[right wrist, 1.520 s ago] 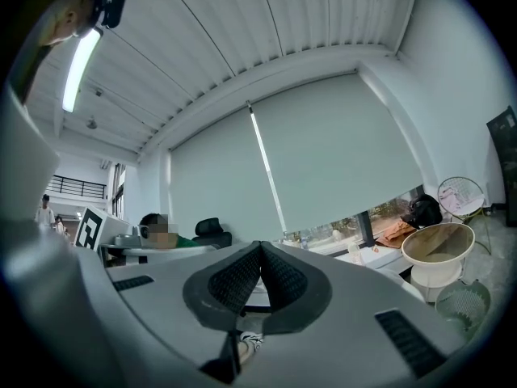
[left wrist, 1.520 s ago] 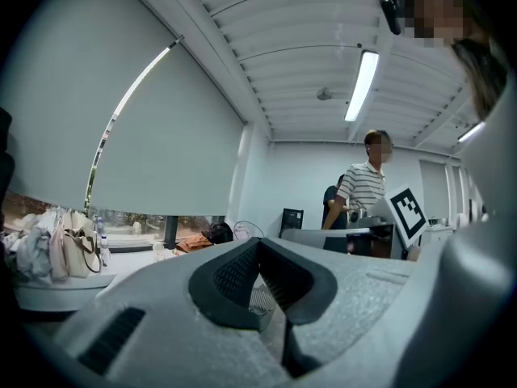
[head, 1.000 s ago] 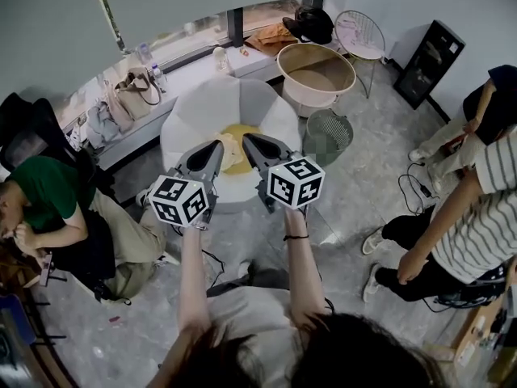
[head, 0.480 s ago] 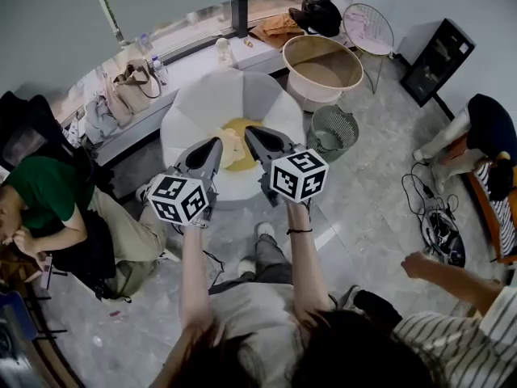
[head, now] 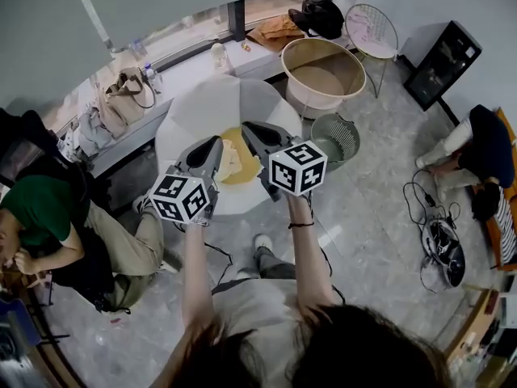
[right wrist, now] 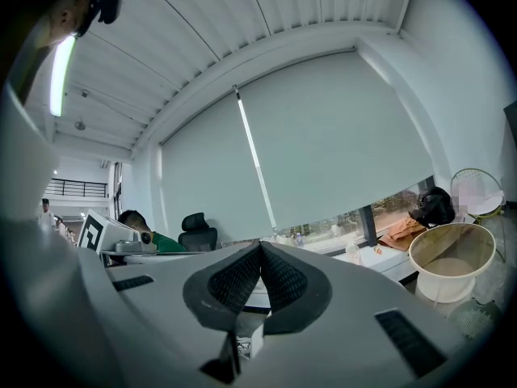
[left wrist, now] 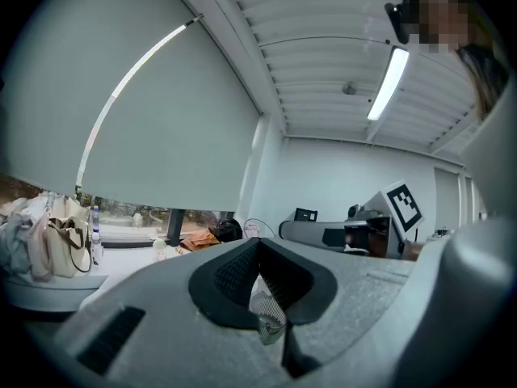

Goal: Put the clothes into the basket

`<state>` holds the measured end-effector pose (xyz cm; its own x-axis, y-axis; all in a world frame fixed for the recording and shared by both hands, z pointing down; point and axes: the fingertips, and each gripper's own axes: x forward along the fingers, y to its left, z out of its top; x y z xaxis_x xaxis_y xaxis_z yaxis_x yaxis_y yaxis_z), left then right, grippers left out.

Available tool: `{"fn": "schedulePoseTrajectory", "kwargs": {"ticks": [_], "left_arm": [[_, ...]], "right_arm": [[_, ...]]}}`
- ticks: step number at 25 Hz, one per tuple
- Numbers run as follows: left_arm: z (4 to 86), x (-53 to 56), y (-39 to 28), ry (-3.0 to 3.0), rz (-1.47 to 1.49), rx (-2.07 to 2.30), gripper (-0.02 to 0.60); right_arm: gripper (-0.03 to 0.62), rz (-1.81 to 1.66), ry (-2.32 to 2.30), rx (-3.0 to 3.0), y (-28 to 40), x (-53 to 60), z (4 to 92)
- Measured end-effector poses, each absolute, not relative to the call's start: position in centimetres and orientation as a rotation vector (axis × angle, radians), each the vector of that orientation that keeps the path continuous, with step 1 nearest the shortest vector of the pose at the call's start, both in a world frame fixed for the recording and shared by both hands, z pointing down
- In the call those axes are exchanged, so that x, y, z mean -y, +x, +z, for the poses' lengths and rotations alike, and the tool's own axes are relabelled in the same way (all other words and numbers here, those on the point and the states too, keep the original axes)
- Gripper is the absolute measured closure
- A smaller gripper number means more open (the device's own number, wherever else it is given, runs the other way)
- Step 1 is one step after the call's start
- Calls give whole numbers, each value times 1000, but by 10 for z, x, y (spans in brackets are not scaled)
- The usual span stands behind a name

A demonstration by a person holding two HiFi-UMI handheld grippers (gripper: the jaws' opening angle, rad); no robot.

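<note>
Open the left gripper (head: 216, 144) and right gripper (head: 249, 128), both pinched shut on nothing, before lowering onto the yellow clothes (head: 238, 156) on the white table (head: 202, 103), then grab deep folds and carry to the green basket (head: 334, 138) beside it.

Round white table (head: 206, 107): landmark, at the middle of the head view.
Window ledge (head: 186, 69): long and white, just behind the table.
Roller blind (head: 161, 2): pale, drawn down above the ledge, beyond the table.
Tan handbag (head: 125, 95): on the ledge, to the table's left.
Bottle (head: 216, 55): upright on the ledge, behind the table.
Black bag (head: 319, 14): far behind the table, to its right.
Wire chair (head: 371, 32): right of the black bag, well apart from the table.
Black cabinet (head: 443, 63): far right of the table, by the wall.
Seated person in green (head: 36, 208): left of the table, bent forward.
Crouching person (head: 485, 144): far right of the table.
Cables (head: 440, 253): coiled on the floor, right of the table.
</note>
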<state>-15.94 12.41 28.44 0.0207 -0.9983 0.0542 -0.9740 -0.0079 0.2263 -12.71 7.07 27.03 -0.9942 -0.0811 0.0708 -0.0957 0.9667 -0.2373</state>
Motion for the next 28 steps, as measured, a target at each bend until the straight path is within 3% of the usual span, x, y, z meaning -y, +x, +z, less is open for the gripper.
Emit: {"fn": "schedulePoseTrajectory", "kwargs": {"ticks": [28], "left_arm": [[347, -82, -275, 1830, -164, 2087, 571]], "right_arm": [[585, 517, -41, 2912, -255, -15, 331]]}}
